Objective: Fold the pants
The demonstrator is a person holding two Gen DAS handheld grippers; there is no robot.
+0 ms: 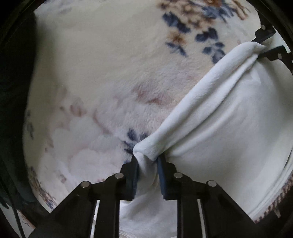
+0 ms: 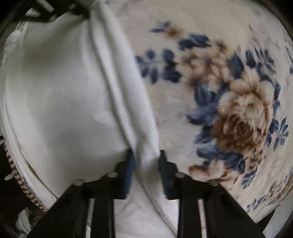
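The white pants (image 1: 219, 119) hang stretched between my two grippers above a cream floral blanket (image 1: 109, 73). My left gripper (image 1: 147, 161) is shut on one bunched corner of the pants' top edge. My right gripper (image 1: 269, 44) shows at the upper right of the left wrist view, holding the other end. In the right wrist view the right gripper (image 2: 146, 157) is shut on a fold of the pants (image 2: 64, 100), which stretch up and left to the left gripper (image 2: 80, 11) at the top left. The taut edge runs between both grips.
The fluffy blanket (image 2: 210, 55) with blue and brown flowers covers the surface beneath. Its patterned border (image 2: 20, 181) shows at the lower left of the right wrist view. Dark surroundings lie beyond the blanket's left edge (image 1: 16, 109).
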